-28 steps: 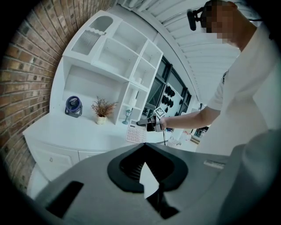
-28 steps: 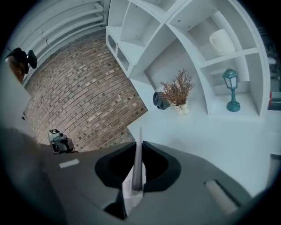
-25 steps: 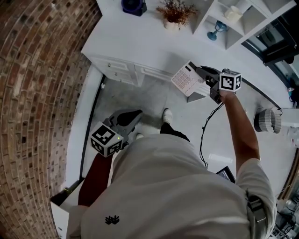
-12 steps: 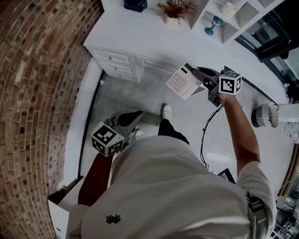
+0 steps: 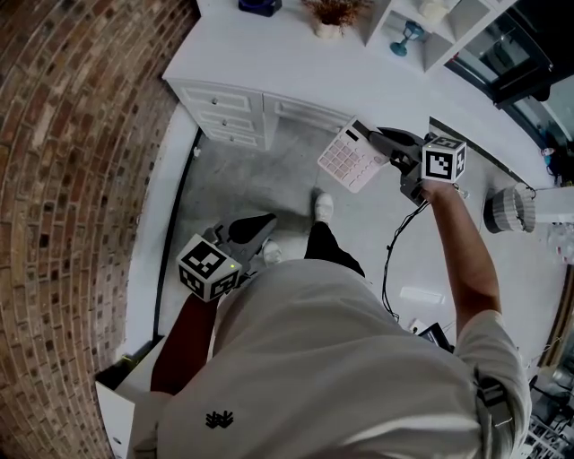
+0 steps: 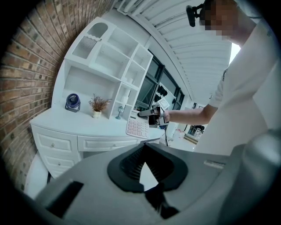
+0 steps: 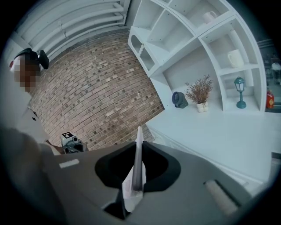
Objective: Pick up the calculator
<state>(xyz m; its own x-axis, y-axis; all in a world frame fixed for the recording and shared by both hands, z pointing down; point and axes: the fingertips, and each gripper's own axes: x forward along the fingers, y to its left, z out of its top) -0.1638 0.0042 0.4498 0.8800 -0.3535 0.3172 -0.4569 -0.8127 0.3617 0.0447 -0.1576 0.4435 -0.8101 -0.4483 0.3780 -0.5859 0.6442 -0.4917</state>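
The calculator (image 5: 350,160) is white with pinkish keys and hangs in the air over the grey floor, just off the white desk's front edge. My right gripper (image 5: 377,138) is shut on its right side. In the right gripper view the calculator (image 7: 138,163) stands edge-on, pinched between the jaws of the right gripper (image 7: 138,151). The left gripper view shows the calculator (image 6: 137,127) from afar, held out by the right gripper (image 6: 148,114). My left gripper (image 5: 265,220) hangs low near the person's body, jaws together on nothing. Its own view of the left gripper (image 6: 143,151) shows no object between the jaws.
A white desk (image 5: 269,81) with drawers runs along the brick wall (image 5: 72,179). On it are a dried plant in a pot (image 5: 327,20) and a blue fan (image 5: 260,4). White shelves (image 5: 421,36) hold a small blue lamp. A black cable (image 5: 393,246) and a ribbed white bin (image 5: 508,212) are on the floor.
The right gripper has carried the calculator a little leftward and up, away from the desk edge. The left gripper has shifted slightly along with the person's body.
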